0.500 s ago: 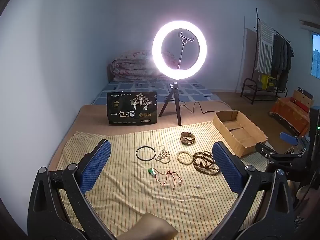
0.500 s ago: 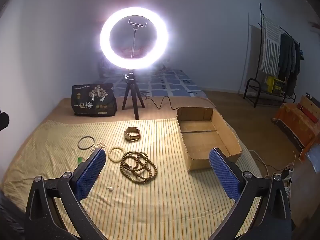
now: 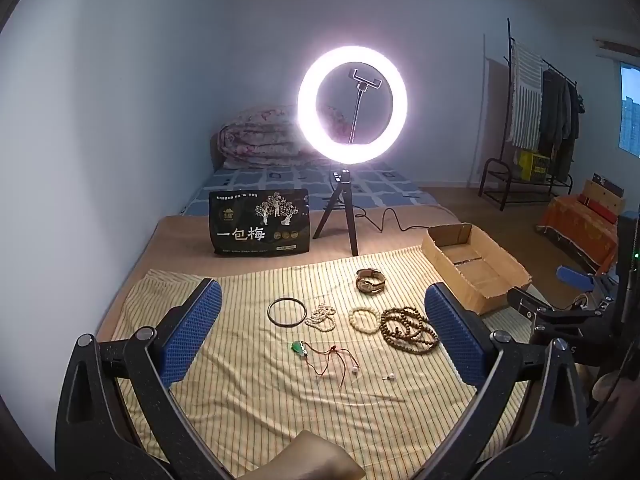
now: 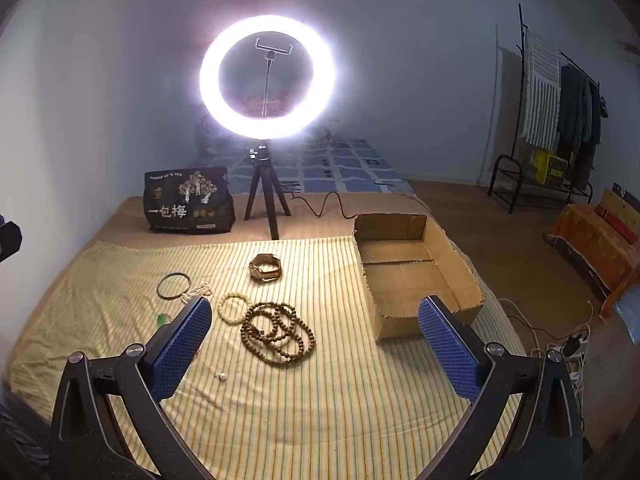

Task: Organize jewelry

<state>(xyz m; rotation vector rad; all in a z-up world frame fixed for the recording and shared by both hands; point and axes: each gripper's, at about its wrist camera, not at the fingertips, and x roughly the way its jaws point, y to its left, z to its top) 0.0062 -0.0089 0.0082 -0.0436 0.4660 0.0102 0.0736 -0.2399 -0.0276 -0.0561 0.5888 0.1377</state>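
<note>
Jewelry lies on a yellow striped cloth point(image 3: 248, 400): a wristwatch point(image 3: 370, 281) point(image 4: 265, 268), a dark bangle point(image 3: 286, 311) point(image 4: 173, 285), a white bead string point(image 3: 321, 317), a cream bead bracelet point(image 3: 363, 320) point(image 4: 234, 307), a long brown bead strand point(image 3: 408, 329) point(image 4: 278, 333), a green pendant on red cord point(image 3: 299, 348) and a small pearl earring point(image 3: 389, 377) point(image 4: 221, 377). An empty cardboard box point(image 3: 476, 268) point(image 4: 416, 276) sits at the right. My left gripper point(image 3: 320, 340) is open above the jewelry. My right gripper point(image 4: 316, 340) is open near the brown beads and the box.
A lit ring light on a tripod point(image 3: 351, 106) point(image 4: 267, 76) stands behind the cloth, its cable trailing right. A black snack bag point(image 3: 260, 222) point(image 4: 188, 206) stands beside it. A bed with a folded quilt point(image 3: 264, 140) is behind; a clothes rack point(image 3: 536, 120) is far right.
</note>
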